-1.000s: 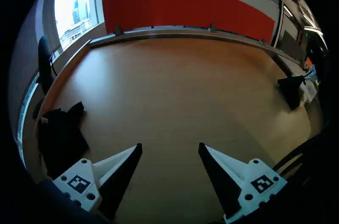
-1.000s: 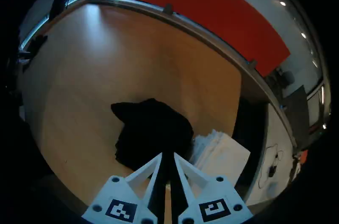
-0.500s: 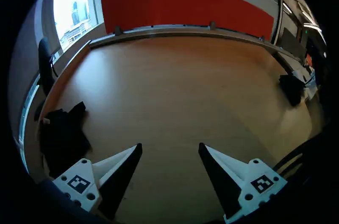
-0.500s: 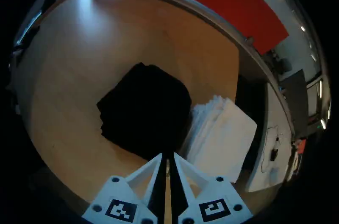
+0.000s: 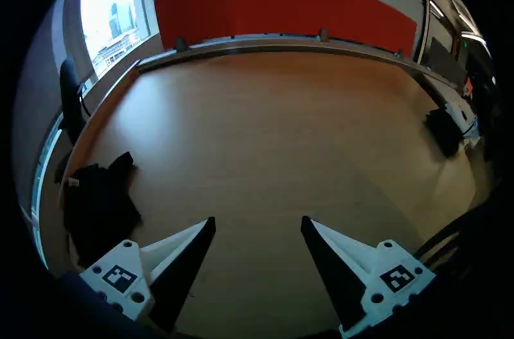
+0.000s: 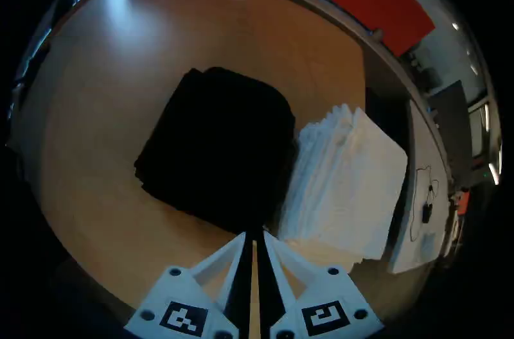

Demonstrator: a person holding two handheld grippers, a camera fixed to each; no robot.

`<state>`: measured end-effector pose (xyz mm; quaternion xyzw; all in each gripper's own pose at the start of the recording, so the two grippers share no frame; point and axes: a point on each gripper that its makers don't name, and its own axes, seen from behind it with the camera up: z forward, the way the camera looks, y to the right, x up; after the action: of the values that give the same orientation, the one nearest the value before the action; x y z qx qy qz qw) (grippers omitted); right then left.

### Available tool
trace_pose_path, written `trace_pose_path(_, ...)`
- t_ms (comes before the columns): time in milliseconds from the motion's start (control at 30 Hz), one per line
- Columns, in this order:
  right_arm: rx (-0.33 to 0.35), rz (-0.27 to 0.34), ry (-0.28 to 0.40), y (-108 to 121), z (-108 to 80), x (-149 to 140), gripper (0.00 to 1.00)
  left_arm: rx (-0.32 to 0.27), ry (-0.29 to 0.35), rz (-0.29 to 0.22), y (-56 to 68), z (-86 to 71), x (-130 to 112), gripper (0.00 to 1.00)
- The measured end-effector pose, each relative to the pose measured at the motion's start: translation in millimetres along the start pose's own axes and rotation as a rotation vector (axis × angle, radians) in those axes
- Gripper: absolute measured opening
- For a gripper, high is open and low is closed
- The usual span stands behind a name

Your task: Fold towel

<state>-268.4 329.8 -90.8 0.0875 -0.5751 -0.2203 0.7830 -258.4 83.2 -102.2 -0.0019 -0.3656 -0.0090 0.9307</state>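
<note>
A folded black towel [image 6: 218, 146] lies flat on the wooden table [image 6: 109, 63] in the right gripper view. Its near edge runs in between the tips of my right gripper [image 6: 255, 234], which is shut on that edge. In the left gripper view my left gripper [image 5: 257, 220] hovers open over bare table [image 5: 270, 121], nothing between its fingers. A crumpled black towel [image 5: 99, 201] lies at the table's left edge, left of that gripper. Far right, the folded black towel [image 5: 443, 130] shows small.
A stack of white folded towels [image 6: 347, 178] lies against the black towel's right side, near the table's edge. A red partition [image 5: 283, 8] runs along the table's far side. A dark chair [image 5: 67, 92] and a bright window [image 5: 112, 11] stand at the left.
The black towel hung crumpled from my right gripper; now it lies spread flat beside the white stack, and the gripper has come lower and closer. The left gripper has barely moved.
</note>
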Motion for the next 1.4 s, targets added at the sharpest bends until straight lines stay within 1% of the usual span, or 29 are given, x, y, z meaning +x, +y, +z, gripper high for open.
trace_pose_path(200, -0.002, 0.023, -0.02, -3, 10.8, -7, 0.04, 0.0, -0.002, 0.004, 2.4, -0.1, 3, 0.99)
trace_pose_path(433, 0.006, 0.085, -0.031, -9, 23.6, -16, 0.04, 0.007, -0.006, 0.01, 1.3, -0.5, 3, 0.99)
trace_pose_path(600, 0.008, 0.116, -0.031, -11, 29.6, -19, 0.04, 0.01, -0.009, 0.012, 1.1, -0.8, 3, 0.99)
trace_pose_path(900, 0.0, 0.124, -0.02, -11, 30.8, -18, 0.05, 0.009, -0.012, 0.008, 3.5, 0.7, 2, 0.99)
trace_pose_path(1033, -0.005, 0.125, -0.009, -11, 28.8, -16, 0.07, 0.009, -0.011, 0.007, 4.4, 1.5, 3, 0.99)
trace_pose_path(1100, -0.008, 0.126, -0.003, -10, 27.4, -15, 0.12, 0.01, -0.009, 0.007, 4.3, 1.6, 3, 0.99)
trace_pose_path(1167, -0.009, 0.128, 0.009, -11, 24.9, -14, 0.19, 0.009, -0.008, 0.005, 4.3, 1.6, 4, 0.99)
trace_pose_path(1200, -0.009, 0.129, 0.014, -11, 23.7, -13, 0.25, 0.009, -0.008, 0.005, 4.3, 1.6, 4, 0.99)
trace_pose_path(1233, -0.008, 0.129, 0.021, -12, 22.1, -13, 0.33, 0.009, -0.007, 0.003, 4.2, 1.7, 4, 0.99)
trace_pose_path(1300, -0.007, 0.129, 0.032, -13, 19.3, -11, 0.44, 0.008, -0.006, 0.001, 3.9, 1.9, 4, 0.99)
trace_pose_path(1400, -0.003, 0.129, 0.047, -15, 16.2, -9, 0.5, 0.006, -0.005, 0.001, 4.0, 2.9, 5, 0.99)
